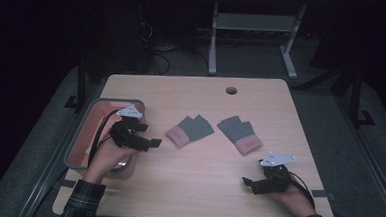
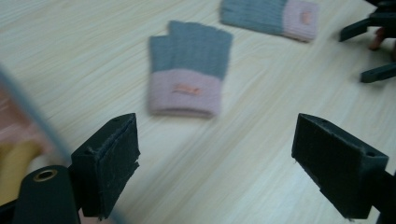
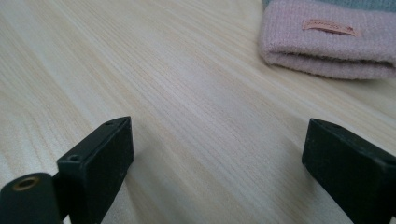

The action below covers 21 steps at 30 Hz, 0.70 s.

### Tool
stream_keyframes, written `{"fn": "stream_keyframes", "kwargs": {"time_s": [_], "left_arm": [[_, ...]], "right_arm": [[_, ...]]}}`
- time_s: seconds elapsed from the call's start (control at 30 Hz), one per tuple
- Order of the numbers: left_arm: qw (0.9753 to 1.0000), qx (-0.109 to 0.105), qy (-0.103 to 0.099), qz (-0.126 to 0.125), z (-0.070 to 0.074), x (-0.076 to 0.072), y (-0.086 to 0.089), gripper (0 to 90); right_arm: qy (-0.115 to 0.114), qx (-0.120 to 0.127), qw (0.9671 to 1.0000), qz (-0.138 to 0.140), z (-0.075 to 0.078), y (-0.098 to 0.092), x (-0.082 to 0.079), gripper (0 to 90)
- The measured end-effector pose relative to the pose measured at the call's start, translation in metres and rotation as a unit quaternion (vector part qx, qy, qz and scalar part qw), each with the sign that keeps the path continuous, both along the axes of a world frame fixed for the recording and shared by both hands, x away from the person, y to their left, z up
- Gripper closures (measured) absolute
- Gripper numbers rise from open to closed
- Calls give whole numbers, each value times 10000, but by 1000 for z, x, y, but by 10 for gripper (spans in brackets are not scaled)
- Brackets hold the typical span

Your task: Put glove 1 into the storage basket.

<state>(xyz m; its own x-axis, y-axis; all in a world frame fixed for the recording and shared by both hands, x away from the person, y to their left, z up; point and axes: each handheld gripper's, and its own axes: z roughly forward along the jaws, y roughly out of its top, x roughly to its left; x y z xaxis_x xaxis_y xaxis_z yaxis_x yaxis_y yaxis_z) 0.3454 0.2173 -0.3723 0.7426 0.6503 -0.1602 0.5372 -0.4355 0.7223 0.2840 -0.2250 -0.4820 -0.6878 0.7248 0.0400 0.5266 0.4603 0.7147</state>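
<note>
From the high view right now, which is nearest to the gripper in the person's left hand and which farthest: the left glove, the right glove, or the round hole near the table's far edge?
Measured from the left gripper:
1. Left glove, just to its right, mid-table.
2. Right glove, farther right, past the first.
3. Round hole, near the table's far edge, farthest by a modest margin.

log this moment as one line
left gripper: open, beside tray | right gripper: open, empty | left glove, right glove: flat on table, untouched

A dim lab: bare wooden table, cables, metal stand legs.
</note>
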Motion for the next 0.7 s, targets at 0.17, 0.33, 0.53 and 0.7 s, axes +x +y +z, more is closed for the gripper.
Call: {"fn": "stream_keyframes", "kwargs": {"time_s": [0.17,0.33,0.53,0.7], "left_arm": [[9998,-7,-60,-204,-5,-9,-20,142],[9994,43,-81,-333,-15,-19,-34,142],[9985,191,-41,-515,-28,-31,-50,142],[9968,436,14,-668,-43,-37,-58,142]], "right_arm": [[1,0,10000,0,0,0,0,87],[-1,-1,10000,0,0,0,0,88],[-1,-1,10000,0,0,0,0,87],[0,-1,10000,-1,0,0,0,87]]}}
